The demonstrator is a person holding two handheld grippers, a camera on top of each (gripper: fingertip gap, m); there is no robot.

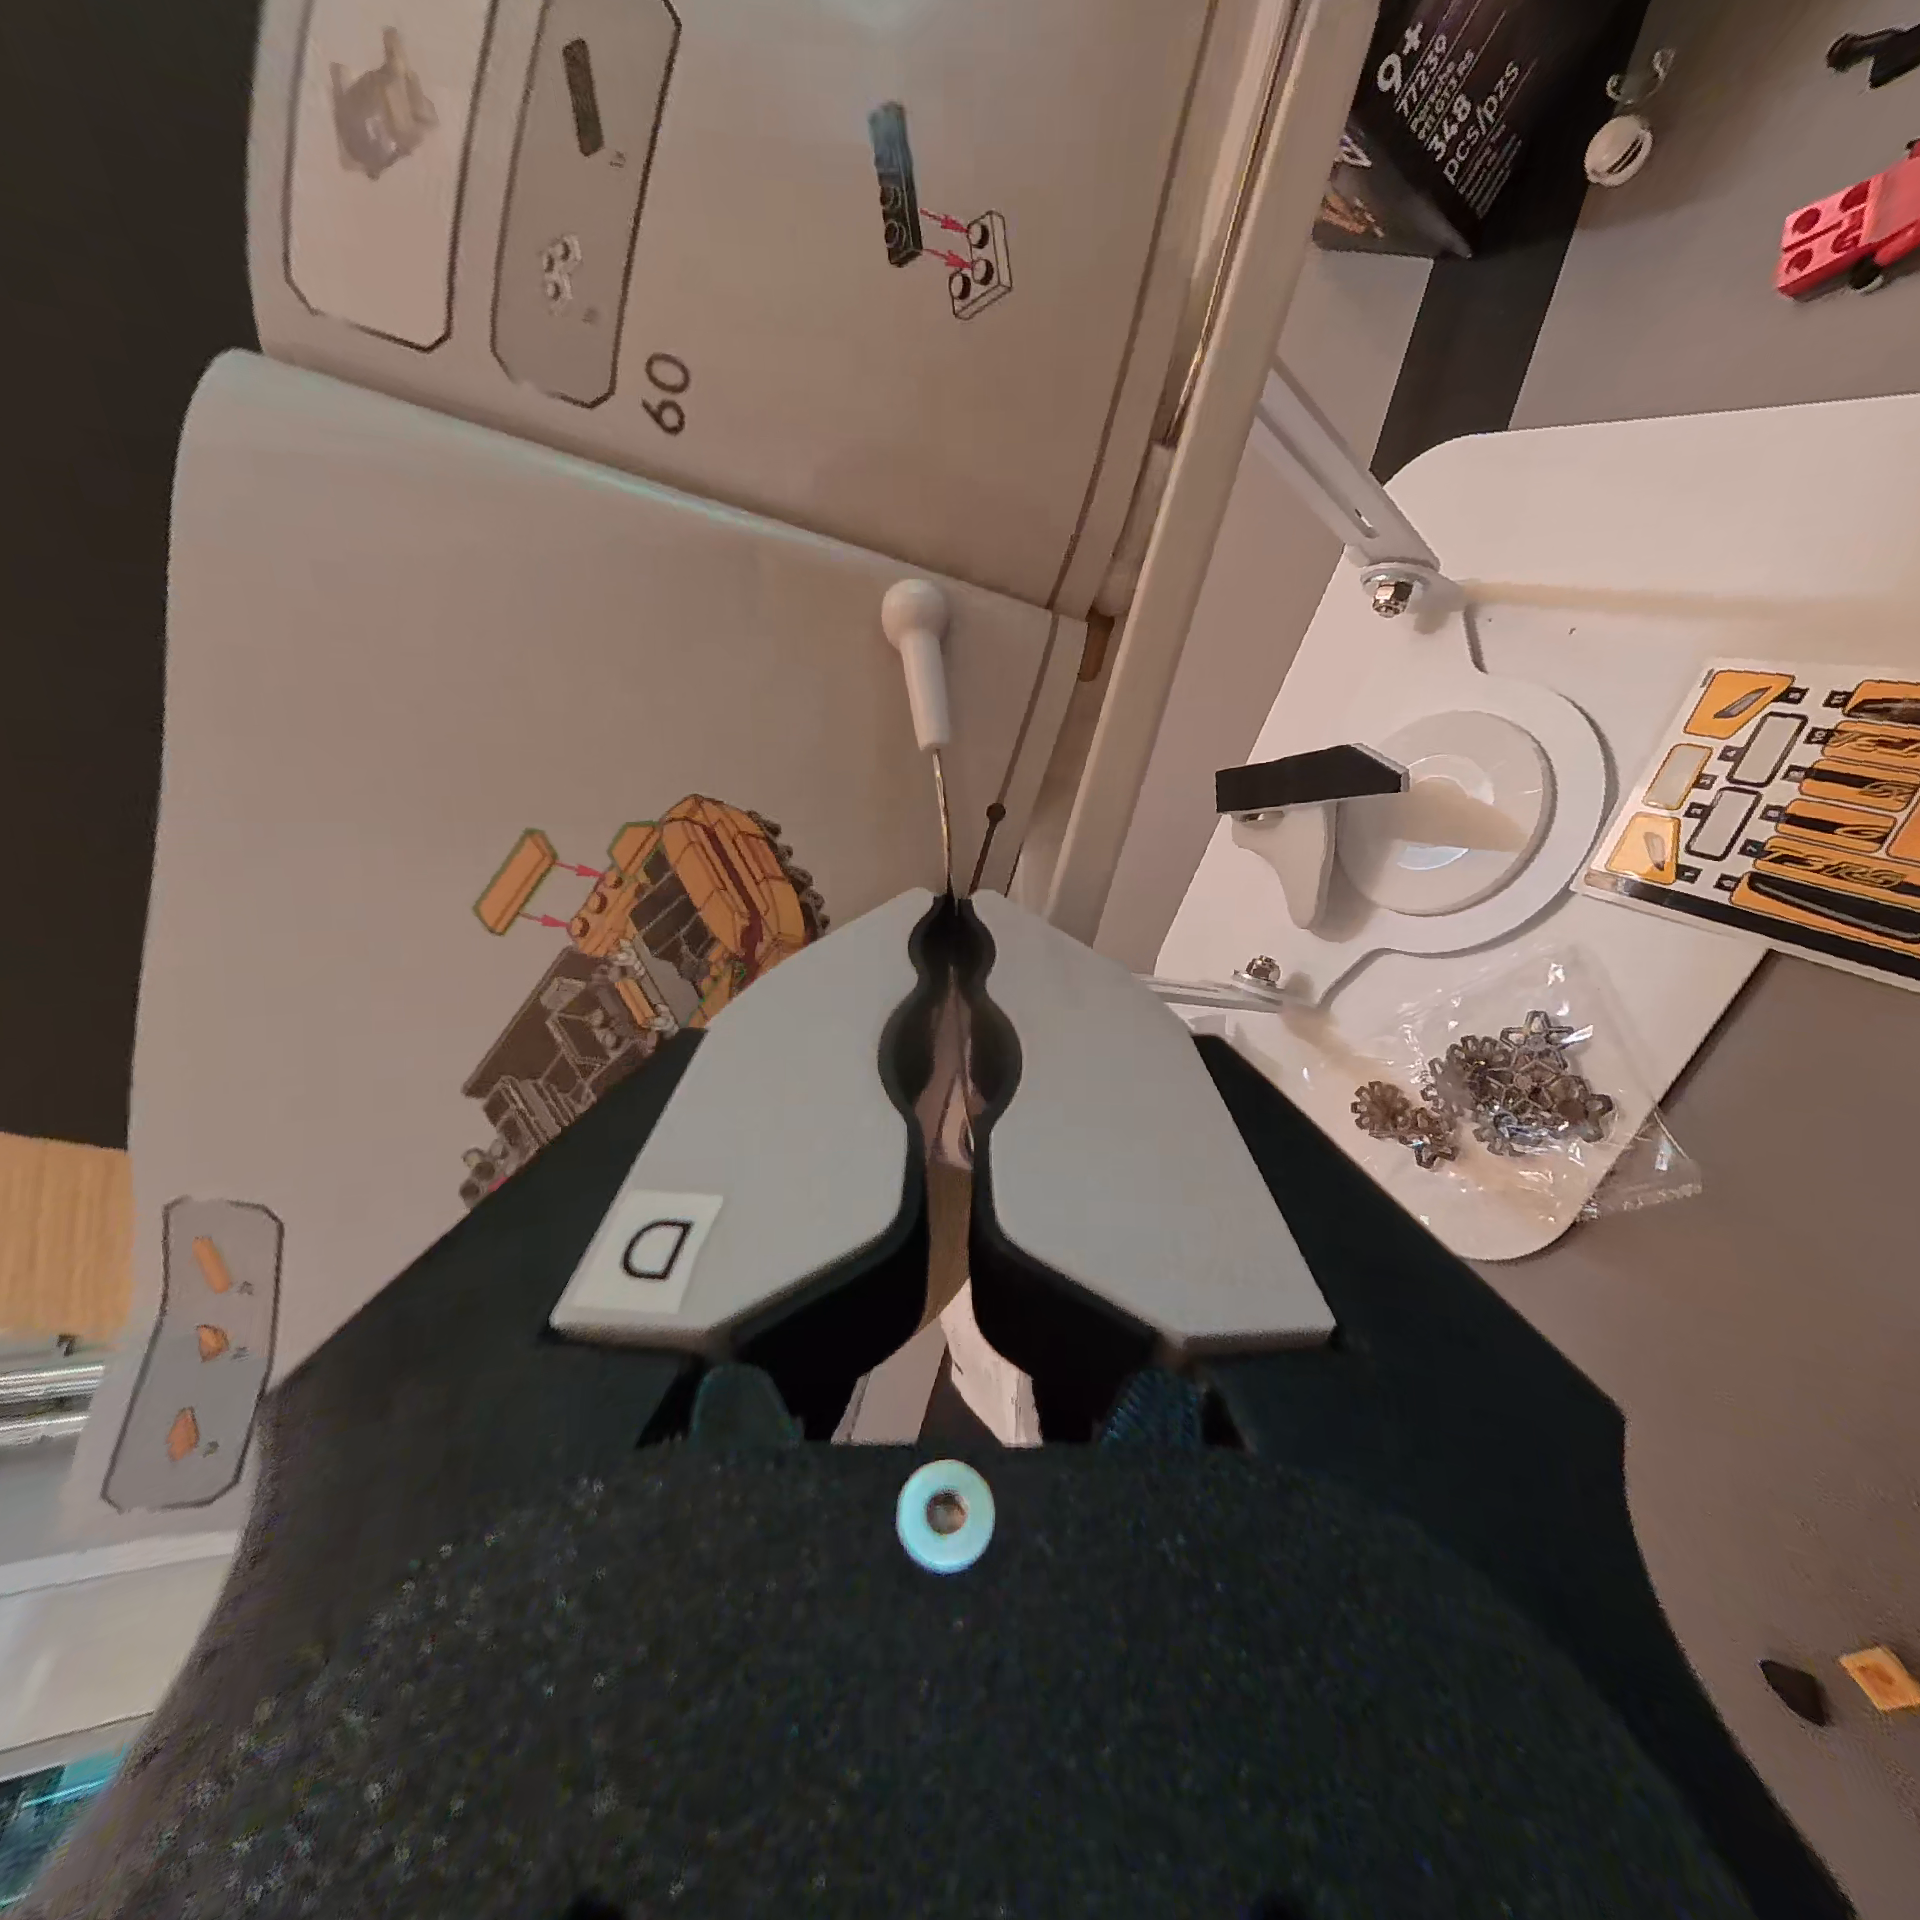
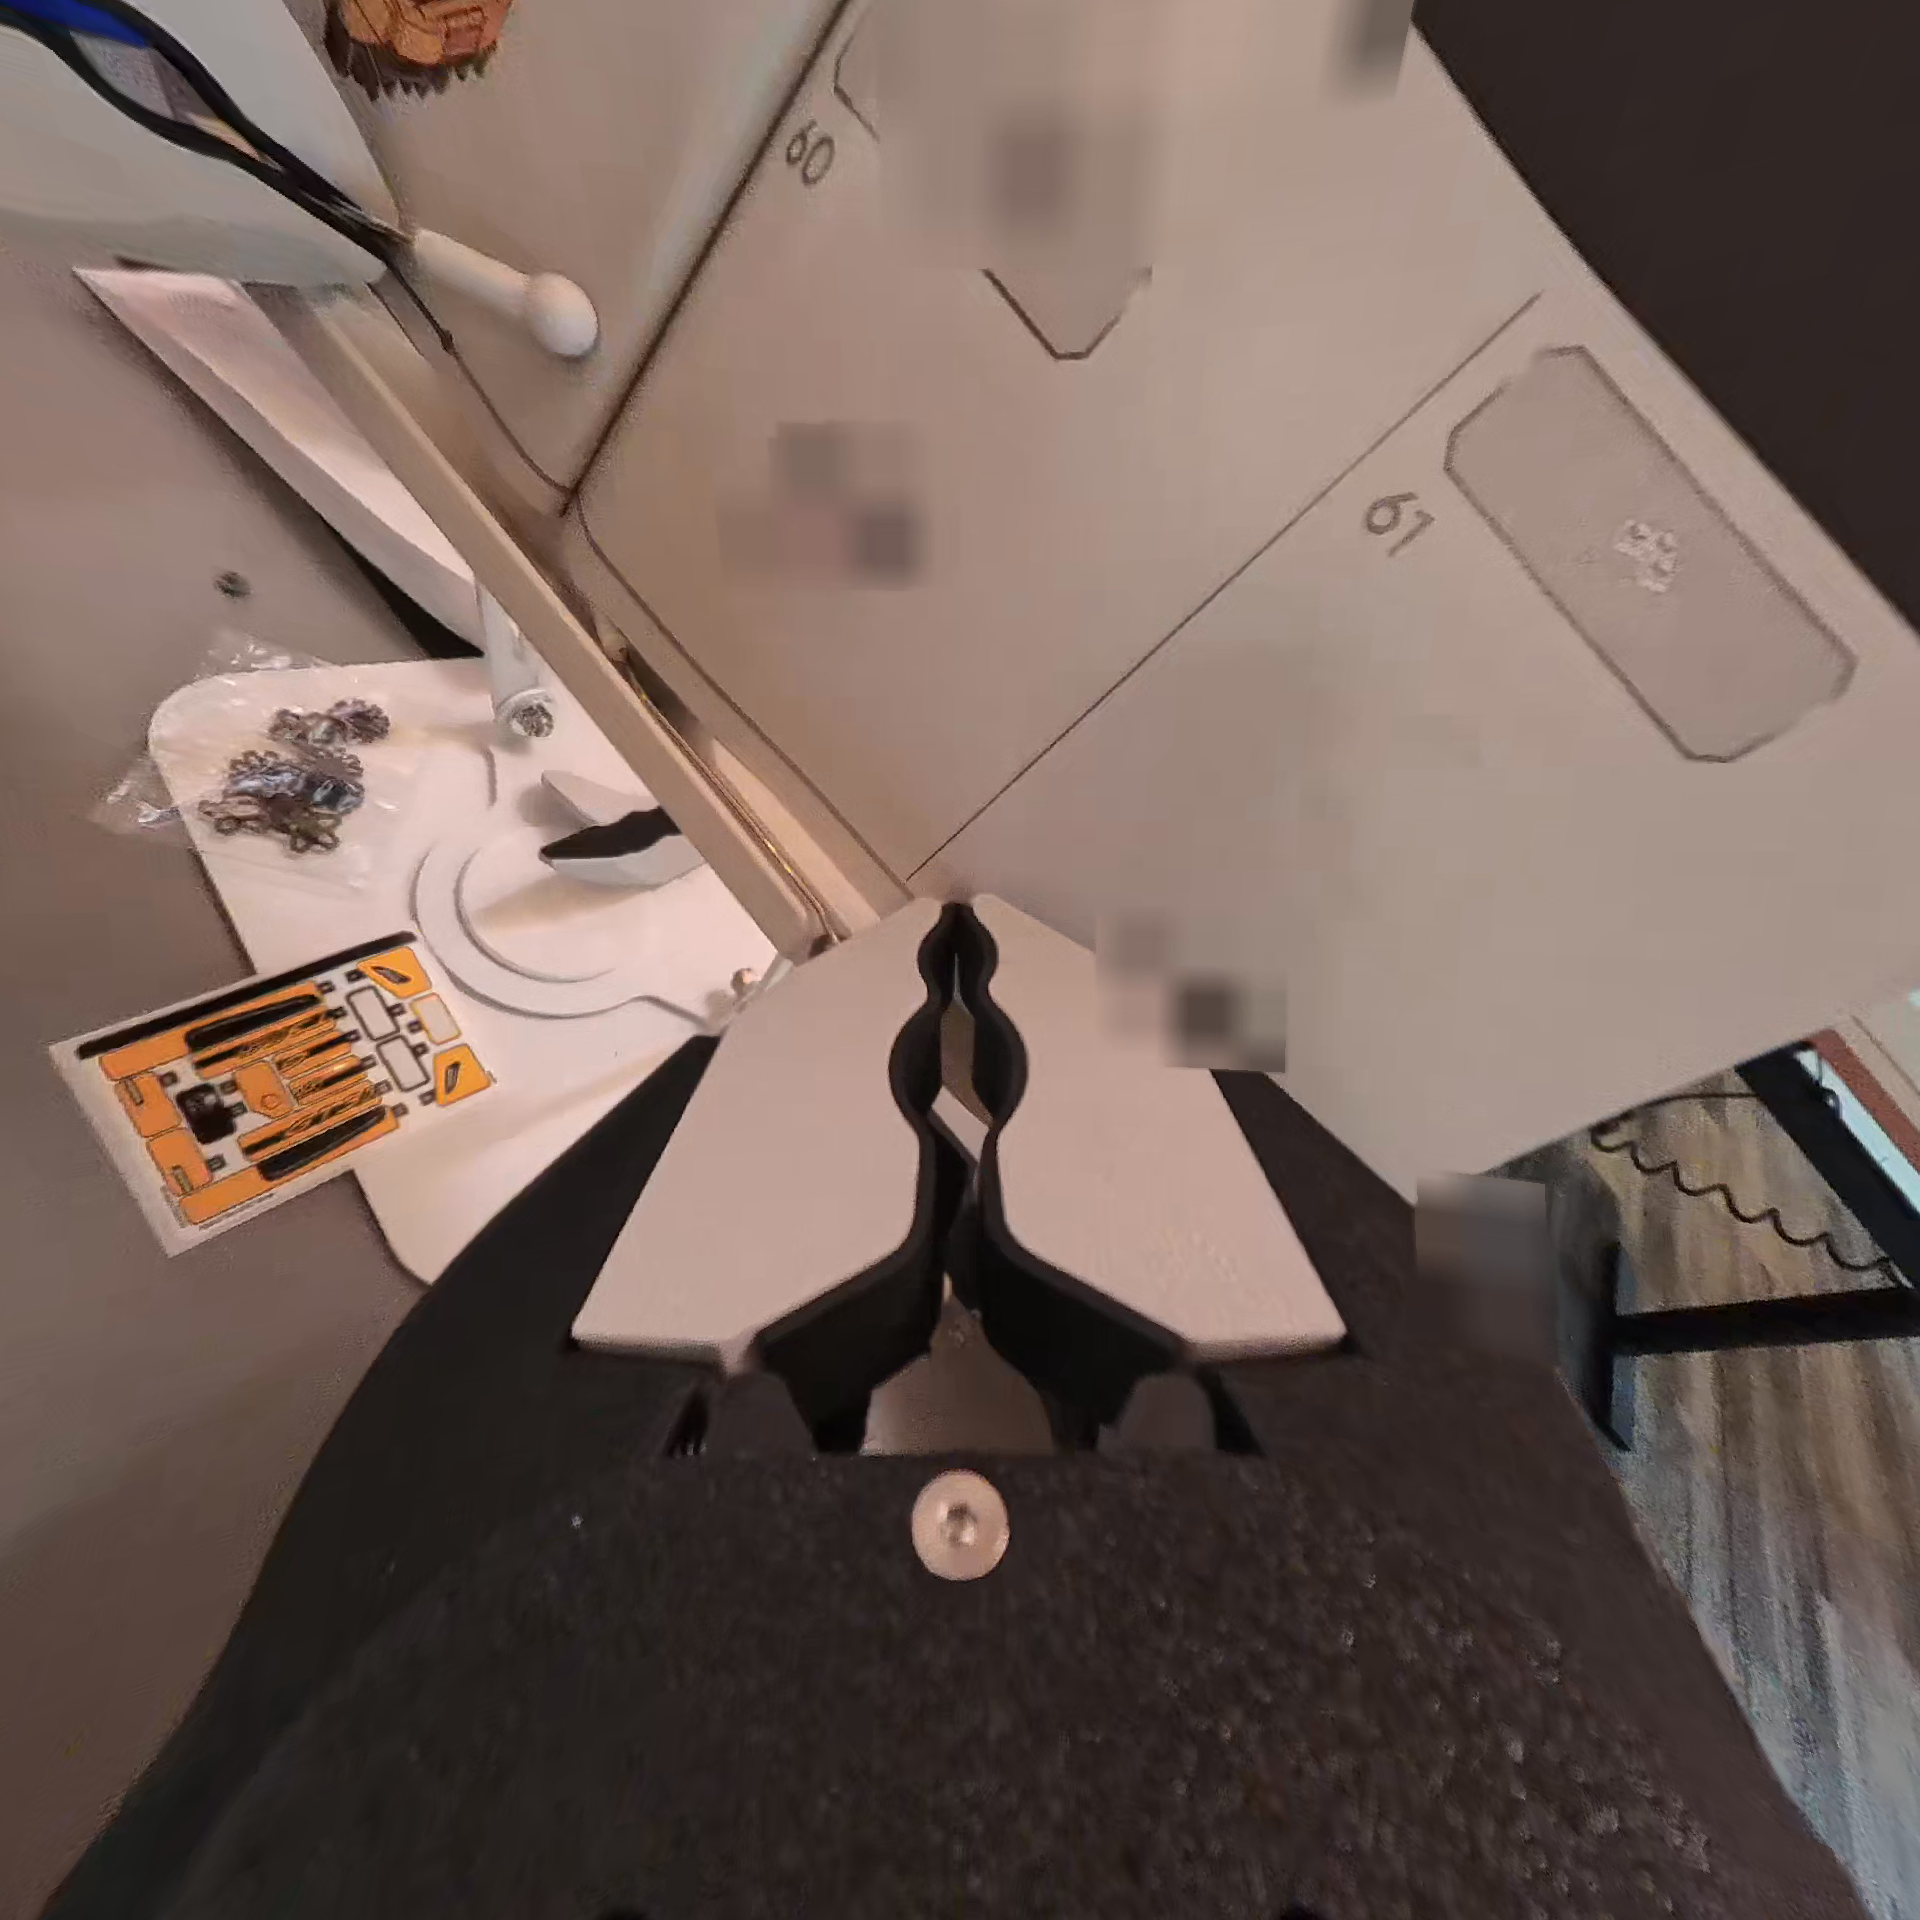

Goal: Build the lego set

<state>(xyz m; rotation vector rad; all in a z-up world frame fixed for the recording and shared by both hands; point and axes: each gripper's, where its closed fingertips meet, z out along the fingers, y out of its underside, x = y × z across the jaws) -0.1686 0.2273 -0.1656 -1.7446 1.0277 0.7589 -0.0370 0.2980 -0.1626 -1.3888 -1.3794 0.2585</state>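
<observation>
The open instruction booklet [image 1: 582, 665] rests on a white book stand [image 1: 1475, 540]. My left gripper [image 1: 951, 914] is shut on the thin metal arm of the stand's white-tipped page holder [image 1: 916, 649], which lies over the page with the orange car drawing. In the right wrist view my right gripper [image 2: 961, 920] is shut at the lower edge of the booklet's right-hand page [image 2: 1299, 790]; a sliver of paper shows between its jaws. The left gripper [image 2: 208, 187] and the page holder [image 2: 520, 296] show at the upper left there.
An orange sticker sheet [image 1: 1787, 821] [image 2: 281, 1081] and a clear bag of silver parts [image 1: 1507, 1101] [image 2: 281, 769] lie on the stand's base. A black box [image 1: 1475, 114], a red piece [image 1: 1849, 234] and small black and orange pieces [image 1: 1849, 1694] sit on the grey table. The floor [image 2: 1714, 1558] lies beyond its edge. One gripper's finger ends stand about 15 cm off the other's.
</observation>
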